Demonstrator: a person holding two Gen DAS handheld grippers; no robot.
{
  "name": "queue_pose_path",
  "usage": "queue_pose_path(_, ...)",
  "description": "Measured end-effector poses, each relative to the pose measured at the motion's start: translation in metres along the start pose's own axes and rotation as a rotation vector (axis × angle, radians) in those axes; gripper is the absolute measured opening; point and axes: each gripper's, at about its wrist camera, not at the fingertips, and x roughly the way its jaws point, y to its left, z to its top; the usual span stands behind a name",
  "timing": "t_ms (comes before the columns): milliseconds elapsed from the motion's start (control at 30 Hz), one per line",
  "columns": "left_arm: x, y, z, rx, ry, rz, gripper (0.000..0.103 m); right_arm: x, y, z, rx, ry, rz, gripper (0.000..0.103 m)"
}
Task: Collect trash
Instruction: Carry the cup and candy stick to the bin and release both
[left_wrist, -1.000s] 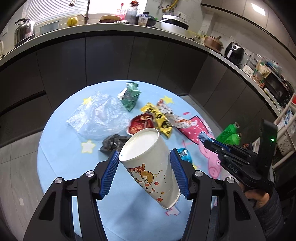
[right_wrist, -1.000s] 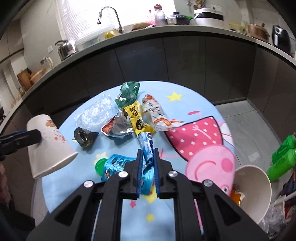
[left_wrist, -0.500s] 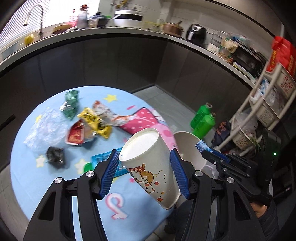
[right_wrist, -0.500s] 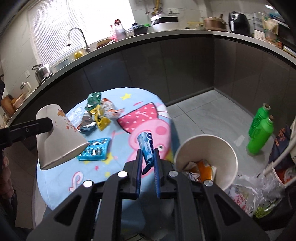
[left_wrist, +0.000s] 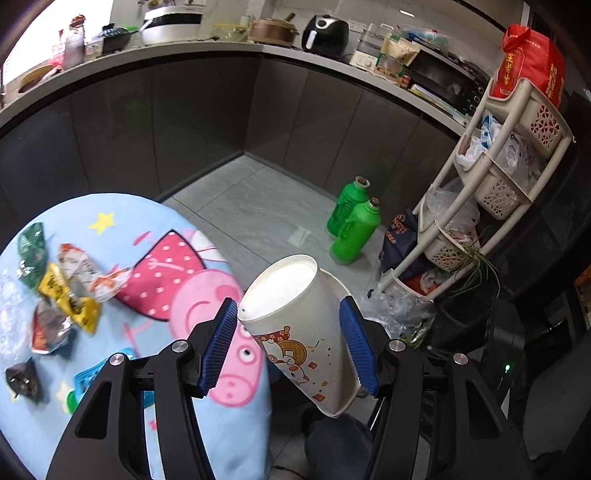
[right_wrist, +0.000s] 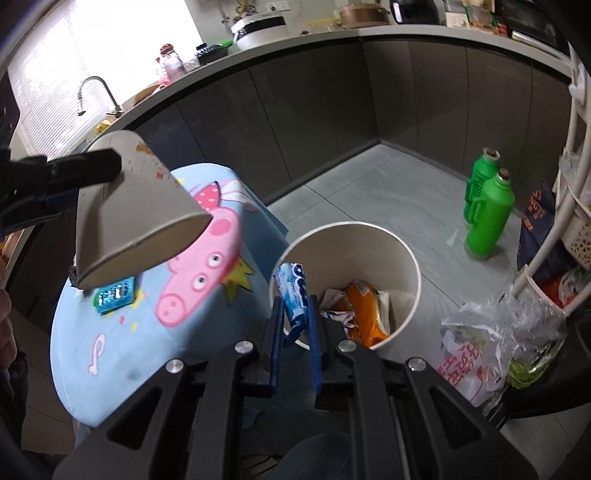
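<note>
My right gripper (right_wrist: 294, 325) was clamped on the wrapper (right_wrist: 294, 295), a flat blue-and-white foil sleeve standing up between the jaws, its long axis running up and away along my fingers. The bin (right_wrist: 345, 280), a tall round paper tub with smooth cream walls, sat on the floor just ahead and below. The wrapper's top end overlapped the near-left rim, so it looked short of the mouth's middle. Judged: a small carry forward and right before letting go. Crumpled orange and white packets already lay in the bin.

My left gripper (left_wrist: 288, 343) gripped the cup (left_wrist: 301, 332), a printed paper cone held tilted, closed base pointing toward the bin, open rim back toward me. In the right view it hung over the table (right_wrist: 122, 354) edge, left of the bin and farther from it than the wrapper. More crinkly wrappers (left_wrist: 66, 288) lay on the blue cartoon cloth.
</note>
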Motion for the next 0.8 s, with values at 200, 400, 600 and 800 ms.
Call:
queue_pose_path(200, 0.057, -0.011, 0.015, 0.010, 0.067, -0.005, 0.055, 0.028, -0.028, -0.005, 0.057, 0.049, -0.013, 0.014)
queue_pose_path(400, 0.101, -0.013, 0.020, 0.020, 0.114, 0.018, 0.056, 0.063, -0.042, -0.004, 0.069, 0.103, -0.019, 0.015)
queue_pose_path(600, 0.126, -0.015, 0.019, 0.053, 0.117, 0.072, 0.068, 0.098, -0.050, -0.005, 0.050, 0.152, -0.036, 0.050)
queue_pose_path(800, 0.113, -0.010, 0.014, 0.038, 0.025, 0.131, 0.094, 0.093, -0.049, -0.014, 0.023, 0.116, 0.001, 0.093)
